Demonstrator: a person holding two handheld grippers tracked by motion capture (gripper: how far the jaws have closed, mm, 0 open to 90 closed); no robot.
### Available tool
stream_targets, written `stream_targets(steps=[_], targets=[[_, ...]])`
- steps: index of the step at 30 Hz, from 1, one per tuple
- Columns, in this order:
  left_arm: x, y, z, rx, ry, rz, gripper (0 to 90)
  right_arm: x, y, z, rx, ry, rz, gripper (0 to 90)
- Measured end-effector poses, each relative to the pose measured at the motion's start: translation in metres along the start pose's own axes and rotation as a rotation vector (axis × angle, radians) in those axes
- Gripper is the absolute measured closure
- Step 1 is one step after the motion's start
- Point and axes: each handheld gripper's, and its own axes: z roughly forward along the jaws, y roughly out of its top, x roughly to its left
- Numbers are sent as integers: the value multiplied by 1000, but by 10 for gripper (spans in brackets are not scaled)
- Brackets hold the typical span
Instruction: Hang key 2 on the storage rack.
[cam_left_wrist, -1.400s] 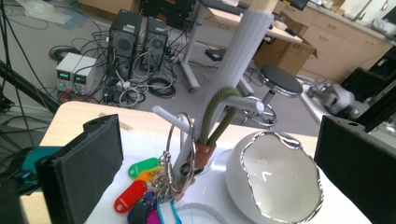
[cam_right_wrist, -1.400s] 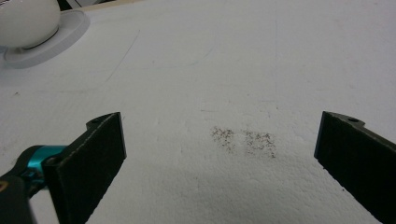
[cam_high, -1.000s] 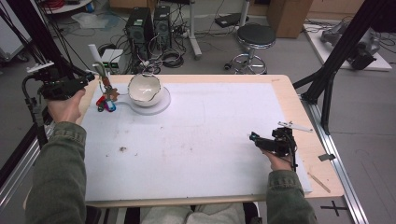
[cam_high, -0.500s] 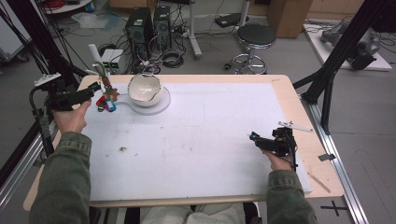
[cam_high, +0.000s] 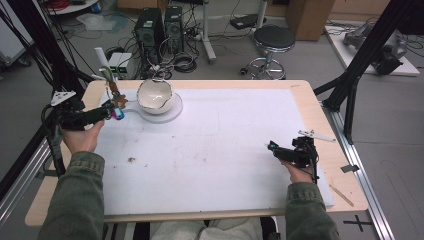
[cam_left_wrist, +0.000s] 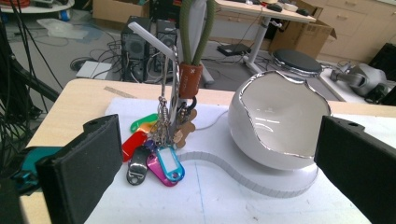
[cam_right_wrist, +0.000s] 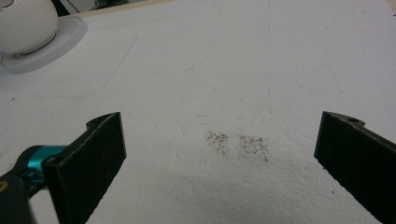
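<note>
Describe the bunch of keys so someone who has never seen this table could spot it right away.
Start at the far left corner of the white mat, where a white egg-shaped bowl sits on a white base. Just left of it hangs the bunch of keys, on a green loop. Its coloured plastic tags stand out.
</note>
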Motion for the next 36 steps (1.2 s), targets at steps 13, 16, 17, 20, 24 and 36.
stream_targets(steps=[13,16,17,20,24,36], targets=[[-11,-21,-11,2,-5,51,16,0,1,-3,-27,-25,-14,10],[-13,-28,-12,1,1,60,16,0,1,-3,-27,-27,-11,10],[-13,-29,-12,-1,-2,55,16,0,1,-4,-28,-27,-11,10],[-13,-37,-13,4,3,59,16,0,1,-4,-29,-28,-12,10],[-12,-44,-16,-8,6,57,16,0,1,-4,-30,-26,-10,10],[-17,-59,-21,-2,-1,86,16,-1,1,-5,-29,-25,-10,10]])
